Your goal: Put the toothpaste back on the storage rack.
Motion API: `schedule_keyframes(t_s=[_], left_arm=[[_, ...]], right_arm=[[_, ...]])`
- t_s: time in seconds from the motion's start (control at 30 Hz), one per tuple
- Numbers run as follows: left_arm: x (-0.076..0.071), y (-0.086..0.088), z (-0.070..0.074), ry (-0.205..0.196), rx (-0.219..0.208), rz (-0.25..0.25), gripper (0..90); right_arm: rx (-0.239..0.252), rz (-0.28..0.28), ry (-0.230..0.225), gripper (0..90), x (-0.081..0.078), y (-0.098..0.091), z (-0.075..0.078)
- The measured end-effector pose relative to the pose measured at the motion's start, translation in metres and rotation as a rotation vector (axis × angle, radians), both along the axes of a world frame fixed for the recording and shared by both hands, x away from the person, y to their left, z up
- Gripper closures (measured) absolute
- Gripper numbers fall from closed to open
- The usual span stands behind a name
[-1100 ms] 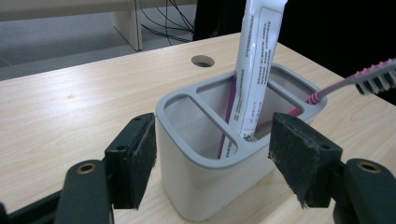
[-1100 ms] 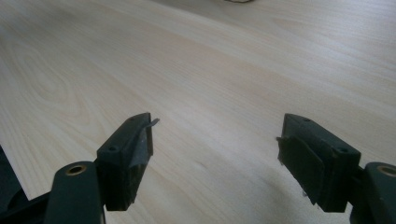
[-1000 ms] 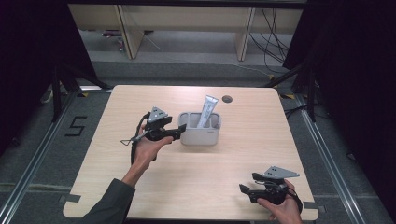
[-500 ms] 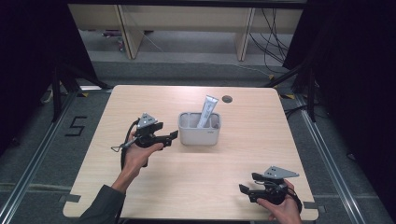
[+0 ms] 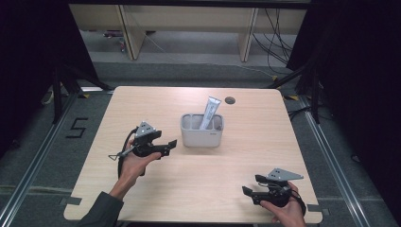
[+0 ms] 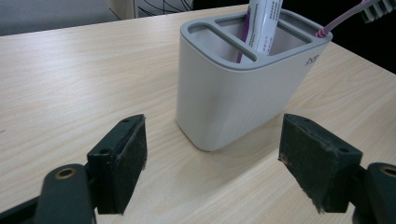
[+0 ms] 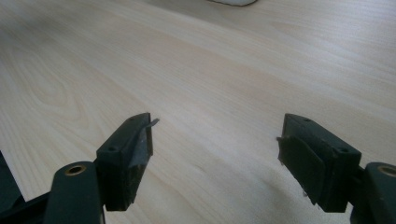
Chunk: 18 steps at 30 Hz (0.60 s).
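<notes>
1. Grey holder [image 5: 202, 131] stands upright near the middle of the wooden table [image 5: 203, 189]; it serves as the landmark below.
2. The holder has compartments across its top; a white toothpaste tube [image 5: 209, 112] stands in it, leaning, its top well above the rim.
3. In the left gripper view the holder [image 6: 238, 88] shows close, with the tube [image 6: 264, 23] in one compartment and a toothbrush [image 6: 345, 18] with a purple-and-white handle sticking out past the rim on the far side.
4. Left gripper [image 5: 171, 144] sits just left of the holder, near it but apart, jaws pointed toward it.
5. Left jaws are spread wide and have just been opening; nothing between the pads [image 6: 125, 163], bare table there, holder beyond them untouched.
6. Person's left hand [image 5: 135, 163] grips the gripper body, left of and nearer the person than the holder.
7. Right gripper [image 5: 250, 187] is well apart from the holder, toward the near right corner of the table, held in the right hand [image 5: 283, 210].
8. Right jaws also stand wide apart, empty; the right gripper view shows plain wood between the pads [image 7: 128, 158].
9. A small dark round hole [image 5: 230, 100] lies in the table just behind the holder, to its right.
</notes>
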<state>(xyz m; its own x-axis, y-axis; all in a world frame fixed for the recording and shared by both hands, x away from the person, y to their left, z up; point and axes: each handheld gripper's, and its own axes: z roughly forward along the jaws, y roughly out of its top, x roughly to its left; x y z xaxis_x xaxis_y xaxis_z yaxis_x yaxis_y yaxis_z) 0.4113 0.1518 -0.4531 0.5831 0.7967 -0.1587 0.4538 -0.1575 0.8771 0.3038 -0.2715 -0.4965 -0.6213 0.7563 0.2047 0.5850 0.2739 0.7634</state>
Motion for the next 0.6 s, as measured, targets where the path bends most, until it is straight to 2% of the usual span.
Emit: schedule_keyframes(t_s=[0.1, 0.17, 0.23, 0.27, 0.33, 0.4, 0.5, 0.53, 0.57, 0.6], left_arm=[[-0.003, 0.001, -0.002, -0.003, -0.005, 0.001, 22.7], [-0.006, 0.002, -0.003, -0.003, 0.004, -0.005, 22.6], [-0.008, 0.002, -0.004, -0.002, 0.009, -0.008, 22.5], [-0.009, 0.002, -0.005, 0.003, 0.010, -0.011, 22.4], [-0.010, 0.003, -0.009, 0.006, 0.016, -0.018, 22.4], [-0.012, 0.004, -0.012, 0.008, 0.020, -0.022, 22.3], [-0.015, 0.008, -0.016, 0.019, 0.027, -0.020, 22.1], [-0.017, 0.009, -0.017, 0.021, 0.028, -0.020, 22.0], [-0.018, 0.011, -0.018, 0.022, 0.026, -0.023, 21.8], [-0.020, 0.012, -0.019, 0.020, 0.034, -0.020, 21.8]], right_arm=[[0.001, 0.008, 0.002, 26.7, 0.000, 0.000, 0.000], [-0.006, 0.005, -0.014, 26.7, 0.001, 0.001, 0.000], [0.017, -0.003, -0.008, 26.7, 0.000, 0.002, -0.001], [-0.005, 0.018, -0.029, 26.7, 0.002, 0.000, -0.001], [0.005, 0.020, -0.013, 26.7, 0.001, 0.001, -0.001], [-0.008, 0.013, -0.022, 26.7, 0.002, 0.001, -0.001], [0.007, 0.027, -0.013, 26.6, 0.001, 0.000, -0.001], [-0.002, 0.012, -0.012, 26.6, 0.001, 0.002, -0.001], [-0.002, 0.030, -0.028, 26.6, 0.002, 0.001, 0.000], [-0.003, 0.028, -0.026, 26.6, 0.001, 0.001, 0.000]])
